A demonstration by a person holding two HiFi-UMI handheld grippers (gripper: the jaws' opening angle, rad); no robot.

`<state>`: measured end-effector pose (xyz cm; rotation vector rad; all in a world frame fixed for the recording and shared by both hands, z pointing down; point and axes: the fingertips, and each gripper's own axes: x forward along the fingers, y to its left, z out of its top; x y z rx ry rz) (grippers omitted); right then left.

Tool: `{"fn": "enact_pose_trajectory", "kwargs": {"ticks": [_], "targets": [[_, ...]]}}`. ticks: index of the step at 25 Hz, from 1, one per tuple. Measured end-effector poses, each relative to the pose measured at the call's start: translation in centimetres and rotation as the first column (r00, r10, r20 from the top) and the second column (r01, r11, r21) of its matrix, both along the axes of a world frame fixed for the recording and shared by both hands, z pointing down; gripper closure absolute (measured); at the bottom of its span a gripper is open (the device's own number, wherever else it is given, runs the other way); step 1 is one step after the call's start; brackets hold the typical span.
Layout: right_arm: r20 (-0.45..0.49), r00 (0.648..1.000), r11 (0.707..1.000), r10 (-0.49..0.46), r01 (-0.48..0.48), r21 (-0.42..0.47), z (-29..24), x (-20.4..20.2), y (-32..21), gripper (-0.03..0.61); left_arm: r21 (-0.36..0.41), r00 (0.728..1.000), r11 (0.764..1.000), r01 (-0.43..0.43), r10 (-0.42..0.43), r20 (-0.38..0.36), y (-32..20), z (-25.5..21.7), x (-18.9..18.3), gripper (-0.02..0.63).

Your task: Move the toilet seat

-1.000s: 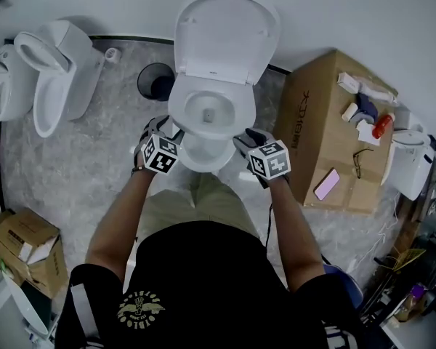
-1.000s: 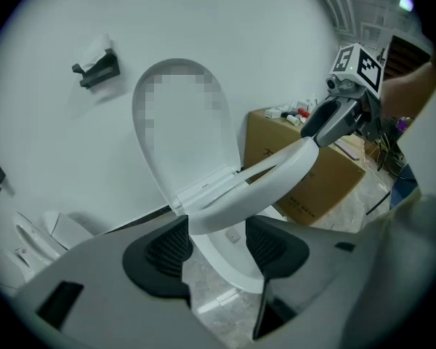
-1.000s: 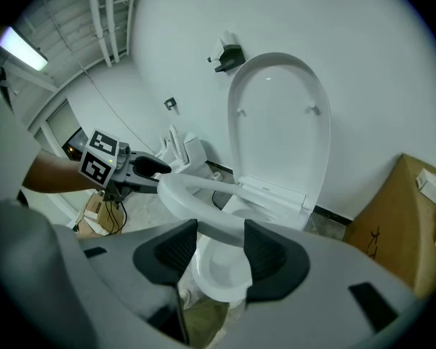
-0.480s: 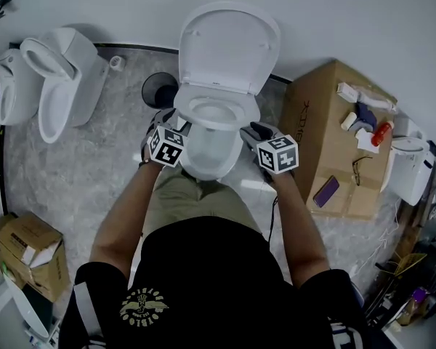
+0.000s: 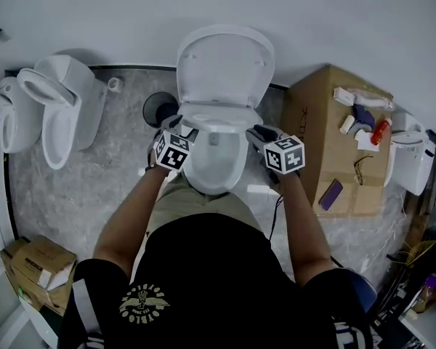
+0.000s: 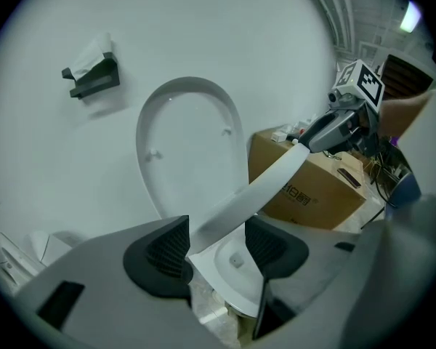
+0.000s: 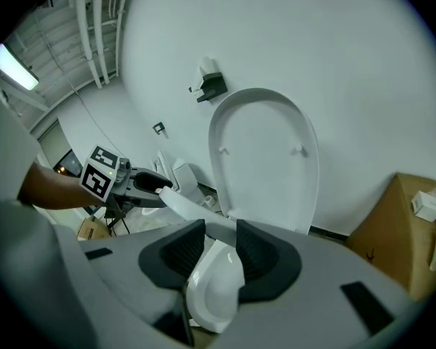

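Left claw [image 6: 216,247] clasps the near left side of the toilet seat [image 6: 269,184], whose broad white band fills the space between its widely set pads. The right claw [image 7: 219,244] holds the opposite side, and its jaws are closing on the rim that lies between its pads. The person stands over the toilet and holds one claw at each flank of the ring.

The toilet bowl [image 5: 192,177] sits against the white wall between a second toilet [image 5: 58,115] on the left and a cardboard box [image 5: 309,133] on the right. Its lid [image 5: 225,67] stands upright, leaning back against the wall. The seat is neither flat on the bowl nor up against the lid. In both gripper views it hangs at a slant, its front edge lifted off the rim and its hinge end low at the back. From the left gripper view it runs as a tilted strip across to the other claw.

By this reading the move is under way and about half done: the seat is gripped on both sides and is clear of the bowl. What seems to remain is swinging it to a resting place and then letting go. That place may be up against the lid or back down on the rim, and these pictures do not show which.
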<state>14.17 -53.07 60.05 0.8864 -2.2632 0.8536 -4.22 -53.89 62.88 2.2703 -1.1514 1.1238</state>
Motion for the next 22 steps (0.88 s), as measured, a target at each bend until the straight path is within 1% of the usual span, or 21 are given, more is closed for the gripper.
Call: {"fn": "enact_pose_trajectory", "kwargs": {"ticks": [7,11,22], "targets": [[0.017,0.999,0.999,0.052,-0.052,0.005,-1.1,0.0,-3.6,0.431,0.002,0.999,0.999,-0.041,0.041,-0.02,-3.8,-1.0,0.2,0.364],[0.019,0.997,0.997,0.074,-0.075,0.022,-1.6,-0.1,-5.6,0.451,0.005,0.998,0.998,-0.061,0.061,-0.024,-5.9,-1.3,0.3,0.362],[0.012,0.993,0.992,0.121,-0.121,0.04,-2.5,-0.3,-10.8,0.46,0.013,0.997,0.998,-0.067,0.067,-0.031,-11.0,-2.1,0.3,0.362]]}}
